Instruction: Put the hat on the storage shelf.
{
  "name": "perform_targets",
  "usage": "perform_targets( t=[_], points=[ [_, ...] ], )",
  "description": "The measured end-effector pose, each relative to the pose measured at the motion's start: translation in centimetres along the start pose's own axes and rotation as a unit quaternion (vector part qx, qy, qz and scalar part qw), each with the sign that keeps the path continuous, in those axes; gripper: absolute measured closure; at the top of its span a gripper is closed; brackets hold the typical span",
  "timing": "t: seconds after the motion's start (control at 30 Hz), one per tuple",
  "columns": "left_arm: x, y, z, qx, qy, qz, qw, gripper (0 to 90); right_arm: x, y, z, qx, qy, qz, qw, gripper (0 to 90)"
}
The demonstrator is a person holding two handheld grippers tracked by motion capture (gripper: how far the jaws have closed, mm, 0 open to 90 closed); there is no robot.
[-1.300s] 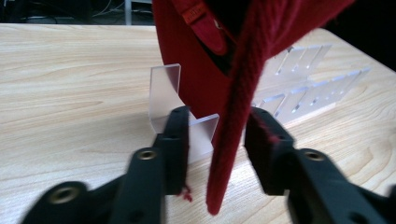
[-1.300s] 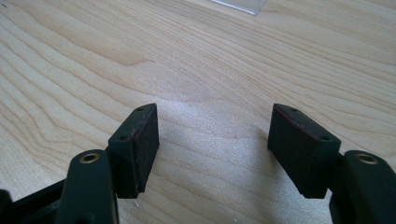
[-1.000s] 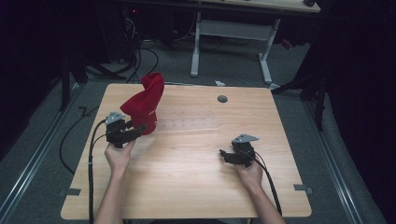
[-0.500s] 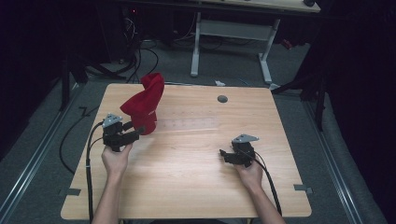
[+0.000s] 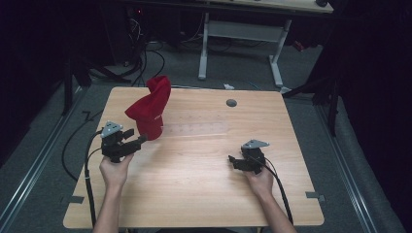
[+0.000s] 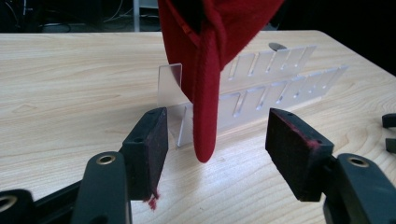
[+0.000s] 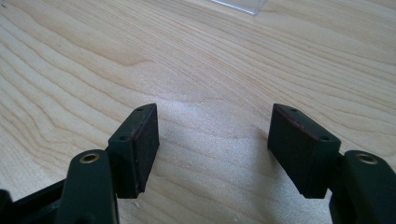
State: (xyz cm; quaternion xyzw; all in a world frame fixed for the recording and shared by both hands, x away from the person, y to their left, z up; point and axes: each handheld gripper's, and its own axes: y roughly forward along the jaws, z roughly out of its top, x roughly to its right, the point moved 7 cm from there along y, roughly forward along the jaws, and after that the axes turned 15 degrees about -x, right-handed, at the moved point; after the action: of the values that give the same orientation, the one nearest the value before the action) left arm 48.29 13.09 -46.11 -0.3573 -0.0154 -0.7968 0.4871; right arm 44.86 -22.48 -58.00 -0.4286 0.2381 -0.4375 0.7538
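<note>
There, red cap (image 5: pixel 148 108) draped over clear rack (image 5: pixel 204 128).

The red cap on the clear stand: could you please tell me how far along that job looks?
Looks done: the red cap sits draped on the clear slotted stand. In hand: the left hand-held gripper has just been opening; the brim hangs between its pads untouched. The right hand-held gripper rests open on the table. Left, probably: drawing the left one clear.

A light wooden worktop (image 5: pixel 194 194) is seen, with a grey round cap (image 5: pixel 231 103) set near its far edge. A clear slotted plastic rack (image 6: pixel 280 93) stands on it, draped by a red cloth (image 5: pixel 149 109).
</note>
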Motion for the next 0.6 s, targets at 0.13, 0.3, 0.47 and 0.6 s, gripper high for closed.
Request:
perform_targets(
  t=[0.13, 0.3, 0.47, 0.6],
  points=[
    [0.4, -0.5, -0.2, 0.007, -0.001, -0.008, 0.9999, 40.1, 0.0, 0.0, 0.0, 0.000, 0.000, 0.000, 1.0000, 34.1],
    [0.5, -1.3, -0.5, 0.011, -0.008, -0.016, 0.9998, 40.5, 0.0, 0.0, 0.0, 0.000, 0.000, 0.000, 1.0000, 34.0],
    [0.7, -1.5, -1.6, 0.002, -0.005, -0.014, 0.9999, 40.2, 0.0, 0.0, 0.0, 0.000, 0.000, 0.000, 1.0000, 34.0],
    [0.8, -1.6, -2.5, -0.002, -0.005, -0.014, 0.9999, 39.8, 0.0, 0.0, 0.0, 0.000, 0.000, -0.001, 1.0000, 34.0]
  ],
)
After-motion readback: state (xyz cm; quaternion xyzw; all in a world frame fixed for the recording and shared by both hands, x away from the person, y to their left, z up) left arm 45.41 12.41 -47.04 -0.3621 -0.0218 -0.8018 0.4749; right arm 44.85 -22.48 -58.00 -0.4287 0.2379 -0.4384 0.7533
